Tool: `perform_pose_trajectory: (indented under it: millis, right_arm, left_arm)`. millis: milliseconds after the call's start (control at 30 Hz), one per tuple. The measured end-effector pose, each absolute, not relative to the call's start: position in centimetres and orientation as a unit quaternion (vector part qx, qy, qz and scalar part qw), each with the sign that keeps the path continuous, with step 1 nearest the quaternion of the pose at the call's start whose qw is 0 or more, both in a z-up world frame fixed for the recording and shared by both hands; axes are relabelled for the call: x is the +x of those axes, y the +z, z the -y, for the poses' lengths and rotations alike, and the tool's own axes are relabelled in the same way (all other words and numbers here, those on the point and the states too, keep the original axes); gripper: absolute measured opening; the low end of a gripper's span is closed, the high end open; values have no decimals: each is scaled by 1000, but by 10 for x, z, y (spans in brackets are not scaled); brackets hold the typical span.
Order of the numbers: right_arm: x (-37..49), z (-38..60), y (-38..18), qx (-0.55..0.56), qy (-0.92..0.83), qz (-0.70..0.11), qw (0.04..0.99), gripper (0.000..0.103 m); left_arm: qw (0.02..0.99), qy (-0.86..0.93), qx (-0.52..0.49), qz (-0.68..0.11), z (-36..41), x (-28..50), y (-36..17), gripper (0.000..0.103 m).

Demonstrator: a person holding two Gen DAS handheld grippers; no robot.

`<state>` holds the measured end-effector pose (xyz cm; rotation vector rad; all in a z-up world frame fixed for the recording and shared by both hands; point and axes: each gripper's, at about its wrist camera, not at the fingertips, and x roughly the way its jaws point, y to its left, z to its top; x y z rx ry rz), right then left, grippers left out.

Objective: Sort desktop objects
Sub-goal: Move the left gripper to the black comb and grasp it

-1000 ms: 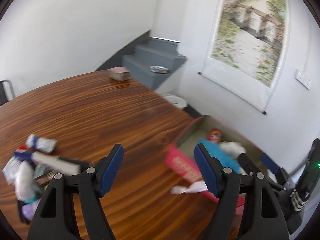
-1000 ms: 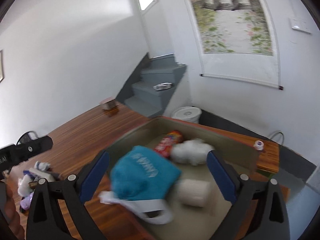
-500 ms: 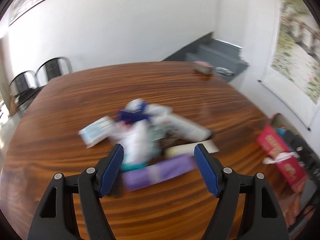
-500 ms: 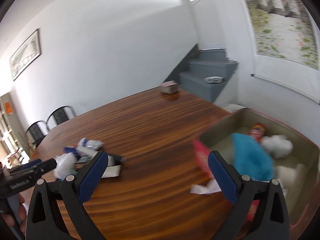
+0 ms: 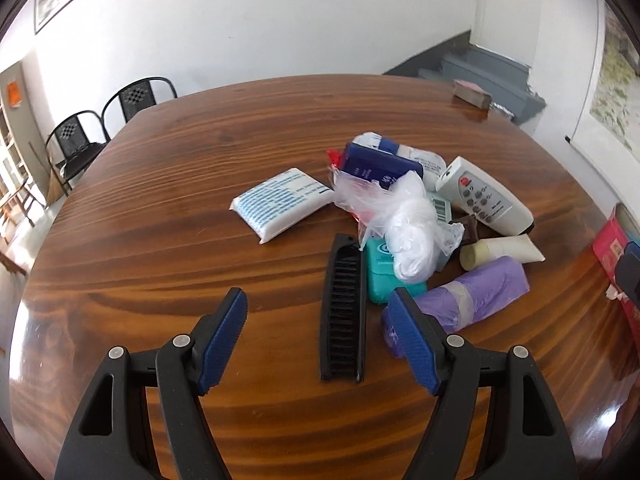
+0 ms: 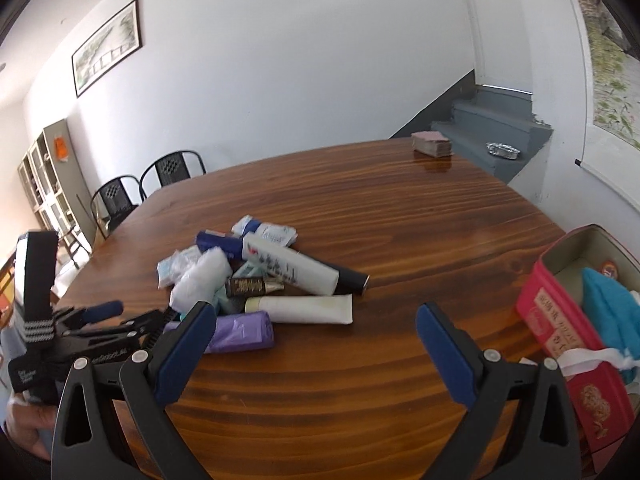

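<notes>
A pile of small items lies on the round wooden table. A black comb lies at its near edge, between the fingers of my open left gripper, untouched. Beside it are a purple roll, a teal box, a white plastic bag, a remote, a cream tube and a tissue pack. My right gripper hangs open and empty over bare wood, right of the purple roll and cream tube. The red box holds a teal cloth.
A small pinkish block sits at the table's far edge. Two black chairs stand behind the table on the left. Grey stairs rise at the back right. The left gripper shows at the left in the right wrist view.
Both views have swung left, away from the red box and onto the pile. The left gripper has come down over the comb. Both stay open.
</notes>
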<state>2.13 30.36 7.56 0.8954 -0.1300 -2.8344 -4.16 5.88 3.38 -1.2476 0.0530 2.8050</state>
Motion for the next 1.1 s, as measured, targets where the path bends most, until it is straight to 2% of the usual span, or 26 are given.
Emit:
perform_pose_trajectory:
  millis: [733, 1100]
  right_arm:
    - [20, -303, 68, 321, -941, 47, 99, 101]
    - [20, -301, 66, 328, -937, 51, 110, 101]
  left_arm:
    - [25, 903, -430, 2, -47, -51, 21, 76]
    - [26, 905, -423, -31, -54, -48, 21, 77]
